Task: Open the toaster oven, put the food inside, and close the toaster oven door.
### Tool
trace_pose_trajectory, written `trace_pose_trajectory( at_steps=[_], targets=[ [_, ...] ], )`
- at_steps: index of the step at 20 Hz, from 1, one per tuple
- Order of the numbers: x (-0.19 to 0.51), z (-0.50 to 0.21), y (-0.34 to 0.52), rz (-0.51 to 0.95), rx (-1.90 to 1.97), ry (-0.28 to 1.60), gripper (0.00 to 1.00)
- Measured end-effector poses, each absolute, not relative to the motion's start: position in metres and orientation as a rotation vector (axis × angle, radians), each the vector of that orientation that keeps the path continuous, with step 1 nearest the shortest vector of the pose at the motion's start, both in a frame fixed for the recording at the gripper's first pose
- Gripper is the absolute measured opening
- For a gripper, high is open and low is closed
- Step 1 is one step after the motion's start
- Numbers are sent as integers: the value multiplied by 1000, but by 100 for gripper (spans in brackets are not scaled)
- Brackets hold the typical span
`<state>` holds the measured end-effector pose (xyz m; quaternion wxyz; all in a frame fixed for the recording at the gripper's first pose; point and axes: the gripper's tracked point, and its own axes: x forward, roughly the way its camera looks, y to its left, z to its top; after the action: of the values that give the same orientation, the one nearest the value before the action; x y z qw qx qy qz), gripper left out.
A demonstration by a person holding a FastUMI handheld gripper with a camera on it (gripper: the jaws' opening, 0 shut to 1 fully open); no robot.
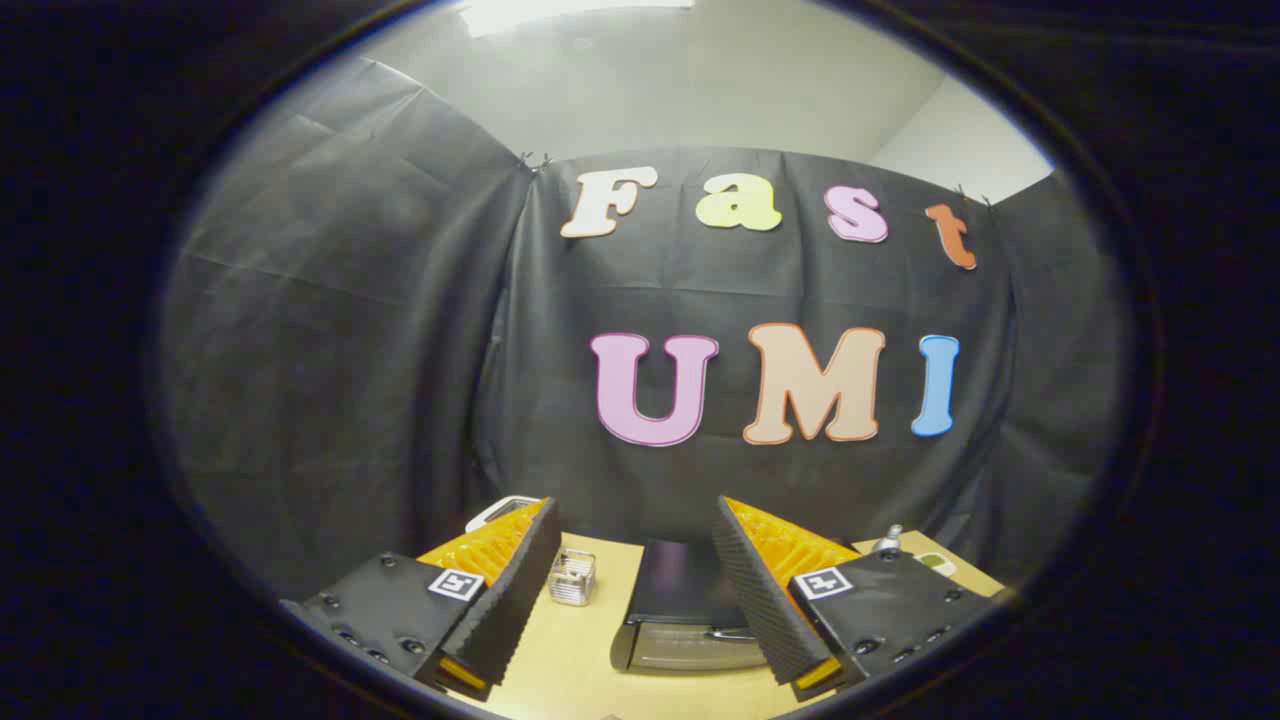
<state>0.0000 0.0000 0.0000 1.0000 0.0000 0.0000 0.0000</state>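
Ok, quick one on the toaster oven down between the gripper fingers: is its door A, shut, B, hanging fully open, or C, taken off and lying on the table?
A: the toaster oven stands on the wooden table with its glass door flush against the front and the handle up across it, seen between the spread fingers of the open, empty gripper.

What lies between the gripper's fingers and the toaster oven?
Nothing: in the gripper view, the open gripper hangs above bare table, with the closed toaster oven just ahead between its fingers.
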Motion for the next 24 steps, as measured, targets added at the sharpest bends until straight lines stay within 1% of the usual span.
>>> trace_pose_trajectory(
  at_steps=[5, 9, 15, 24],
  targets=[
    [13, -22, 7, 19, -12, 43, 96],
    [11, -21, -1, 6, 0, 35, 96],
    [-1, 2, -25, -26, 37, 9, 96],
    [-11, 17, -59, -91, 52, 14, 97]
  ],
)
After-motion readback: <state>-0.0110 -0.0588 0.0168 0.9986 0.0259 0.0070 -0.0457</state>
